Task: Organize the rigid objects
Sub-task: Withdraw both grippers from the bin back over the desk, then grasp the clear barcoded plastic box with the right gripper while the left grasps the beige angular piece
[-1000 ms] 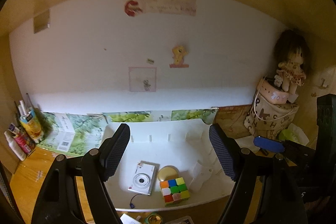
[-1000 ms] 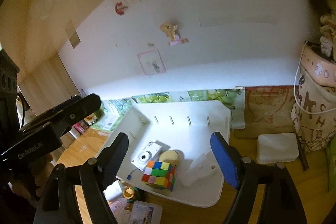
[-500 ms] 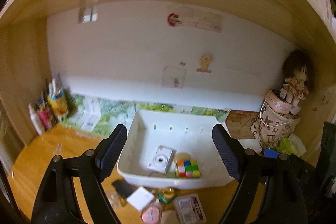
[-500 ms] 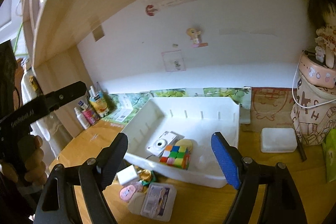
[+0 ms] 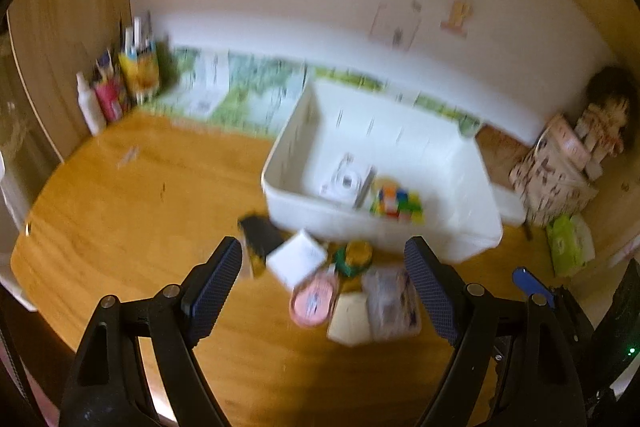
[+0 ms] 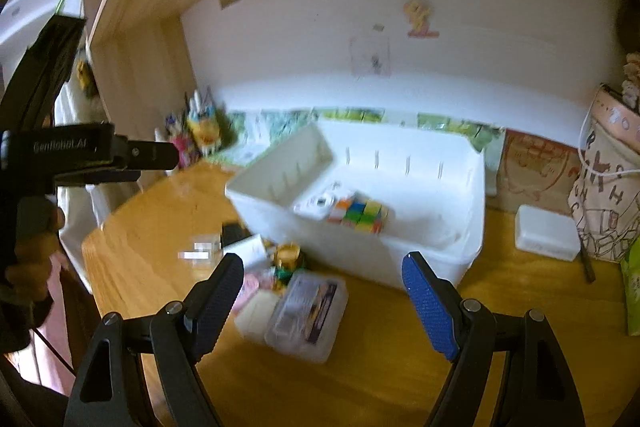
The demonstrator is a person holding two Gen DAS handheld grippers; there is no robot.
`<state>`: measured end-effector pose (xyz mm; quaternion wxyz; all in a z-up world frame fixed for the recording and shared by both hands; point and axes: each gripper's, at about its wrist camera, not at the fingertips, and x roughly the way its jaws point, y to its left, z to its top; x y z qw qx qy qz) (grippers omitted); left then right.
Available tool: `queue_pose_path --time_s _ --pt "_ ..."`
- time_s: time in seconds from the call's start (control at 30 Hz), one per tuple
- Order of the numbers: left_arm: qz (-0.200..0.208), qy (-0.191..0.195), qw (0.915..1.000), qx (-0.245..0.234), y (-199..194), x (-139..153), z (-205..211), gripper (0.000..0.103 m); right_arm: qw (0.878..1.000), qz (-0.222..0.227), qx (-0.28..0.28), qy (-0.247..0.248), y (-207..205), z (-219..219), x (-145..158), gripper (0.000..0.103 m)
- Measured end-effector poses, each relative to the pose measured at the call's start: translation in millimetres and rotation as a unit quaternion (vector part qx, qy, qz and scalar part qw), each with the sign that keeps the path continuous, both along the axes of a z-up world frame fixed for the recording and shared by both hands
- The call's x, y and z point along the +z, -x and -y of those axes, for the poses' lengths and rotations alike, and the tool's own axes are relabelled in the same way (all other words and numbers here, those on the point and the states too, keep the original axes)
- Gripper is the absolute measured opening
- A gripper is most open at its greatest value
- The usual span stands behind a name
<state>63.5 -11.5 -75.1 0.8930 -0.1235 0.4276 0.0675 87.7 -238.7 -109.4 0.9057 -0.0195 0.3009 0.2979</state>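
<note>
Both empty and gaping: left claw (image 5: 322,281) above the loose pile (image 5: 332,279) on the bench (image 5: 120,211), right claw (image 6: 322,295) above, seemingly, a clear case (image 6: 306,315); white bin (image 6: 460,255) waiting behind.

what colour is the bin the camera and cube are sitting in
White. The bin shows best in the right wrist view.

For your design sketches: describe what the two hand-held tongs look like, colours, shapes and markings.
Both tongs, left and right, share one design: black angular frames with silver rivets and two flat fingers faced with blue, dimpled pads. The left one's black body carries pale lettering, too blurred to read reliably.
</note>
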Motion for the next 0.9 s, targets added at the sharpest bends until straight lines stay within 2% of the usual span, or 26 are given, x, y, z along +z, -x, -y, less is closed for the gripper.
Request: queue_pose_path --time_s 0.23,0.43,0.6,0.9 --pt "-0.085 0.017 0.9962 -0.002 6 -34 4 0.086 0.999 -0.020 0.028 0.030 9 -15 -27 0.082" --pt "-0.154 0.041 0.9872 0.001 4 -62 7 0.086 0.996 -0.047 0.055 0.051 11 -28 -49 0.082" --pt "-0.188 0.055 0.9806 0.007 -3 -75 10 0.086 0.994 -0.066 0.054 0.071 7 -35 -64 0.082" --pt "-0.226 0.079 0.9702 0.039 -22 -88 8 0.086 0.990 -0.101 0.046 0.084 -8 -42 -88 0.082"
